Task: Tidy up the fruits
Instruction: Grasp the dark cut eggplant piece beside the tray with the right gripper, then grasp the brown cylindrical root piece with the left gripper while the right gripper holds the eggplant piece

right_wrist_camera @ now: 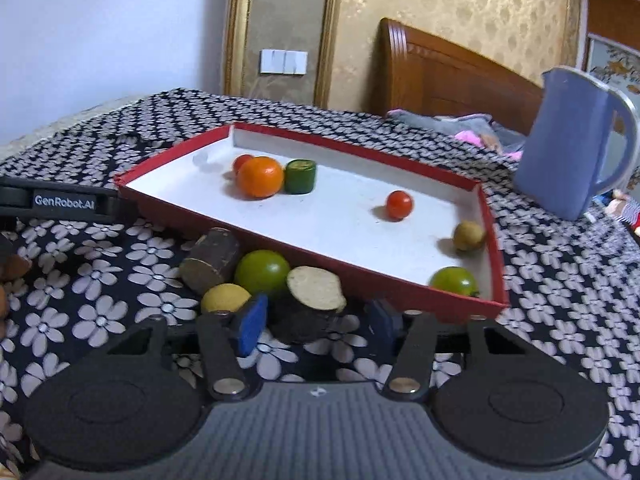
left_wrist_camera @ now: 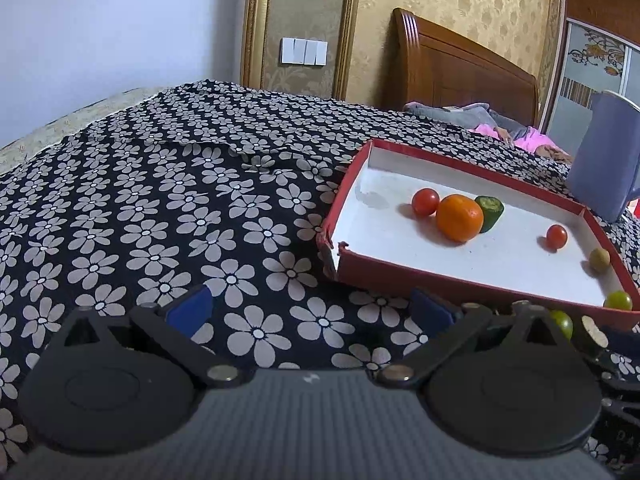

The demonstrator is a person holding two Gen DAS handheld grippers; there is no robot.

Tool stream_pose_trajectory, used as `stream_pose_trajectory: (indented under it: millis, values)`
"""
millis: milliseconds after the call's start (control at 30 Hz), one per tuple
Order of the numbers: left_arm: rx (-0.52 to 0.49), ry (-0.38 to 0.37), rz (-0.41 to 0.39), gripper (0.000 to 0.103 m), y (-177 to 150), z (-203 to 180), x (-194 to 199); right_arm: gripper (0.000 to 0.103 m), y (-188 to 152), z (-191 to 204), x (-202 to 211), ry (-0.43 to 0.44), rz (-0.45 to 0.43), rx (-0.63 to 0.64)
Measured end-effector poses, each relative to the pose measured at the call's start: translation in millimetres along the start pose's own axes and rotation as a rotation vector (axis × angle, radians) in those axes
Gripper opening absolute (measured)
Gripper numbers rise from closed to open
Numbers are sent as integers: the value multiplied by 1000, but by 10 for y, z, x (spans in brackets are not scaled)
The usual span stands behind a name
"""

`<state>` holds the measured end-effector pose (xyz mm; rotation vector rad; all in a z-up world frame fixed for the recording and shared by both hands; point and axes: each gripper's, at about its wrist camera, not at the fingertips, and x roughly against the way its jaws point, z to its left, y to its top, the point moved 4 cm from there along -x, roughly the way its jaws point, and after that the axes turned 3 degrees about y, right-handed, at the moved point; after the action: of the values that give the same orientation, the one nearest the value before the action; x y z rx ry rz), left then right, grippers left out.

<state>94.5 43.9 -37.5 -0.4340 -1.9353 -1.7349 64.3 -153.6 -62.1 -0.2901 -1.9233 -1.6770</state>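
A red tray [right_wrist_camera: 400, 288] with a white floor lies on the flowered cloth. In it are an orange [right_wrist_camera: 259, 177], a cucumber chunk [right_wrist_camera: 300, 176], two red tomatoes [right_wrist_camera: 399, 205], a yellowish fruit [right_wrist_camera: 468, 236] and a green fruit [right_wrist_camera: 454, 282]. In front of the tray lie a dark chunk with a pale cut face [right_wrist_camera: 314, 304], a green lime [right_wrist_camera: 262, 272], a yellow fruit [right_wrist_camera: 226, 298] and a dark cylinder [right_wrist_camera: 210, 260]. My right gripper [right_wrist_camera: 316, 324] is open with the pale-faced chunk between its pads, gaps on both sides. My left gripper [left_wrist_camera: 312, 312] is open over bare cloth, left of the tray [left_wrist_camera: 440, 282].
A blue jug [right_wrist_camera: 572, 144] stands behind the tray's right corner. The left gripper's body [right_wrist_camera: 60, 202] lies at the tray's left end in the right wrist view. Brown items [right_wrist_camera: 16, 268] sit at the left edge. A wooden headboard [left_wrist_camera: 460, 68] is behind.
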Motion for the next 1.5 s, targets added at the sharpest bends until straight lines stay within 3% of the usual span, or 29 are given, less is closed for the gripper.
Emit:
stream_pose_trajectory:
  millis: [167, 433, 533, 800, 900, 1100, 1233, 1333, 1433, 1500]
  values:
    - [0, 0, -1, 103, 0, 2, 5, 36, -9, -28, 0, 20, 6, -29]
    - [-16, -12, 0, 103, 0, -21, 9, 36, -90, -113, 244, -27, -35, -45]
    - [-72, -33, -7, 103, 16, -109, 58, 36, -162, -213, 326, -48, -43, -66]
    - [-266, -175, -67, 103, -17, -663, 431, 36, -253, -388, 303, 12, -59, -174]
    - [-317, -140, -70, 103, -12, -864, 375, 36, -262, -405, 314, 23, -66, -190]
    - [-338, -123, 8, 103, -30, -1016, 93, 36, -264, -408, 321, 30, -70, -198]
    - [-304, -150, 39, 103, -57, -878, 71, 36, -269, -426, 324, 40, -72, -211]
    - [-261, -100, 25, 103, -10, -629, 120, 36, -271, -431, 328, 41, -74, -213]
    - [-168, 26, 10, 103, 78, -191, 157, 36, -273, -439, 325, 45, -75, -219]
    - [-115, -8, 23, 103, 132, 9, 156, 36, -271, -438, 318, 45, -74, -219]
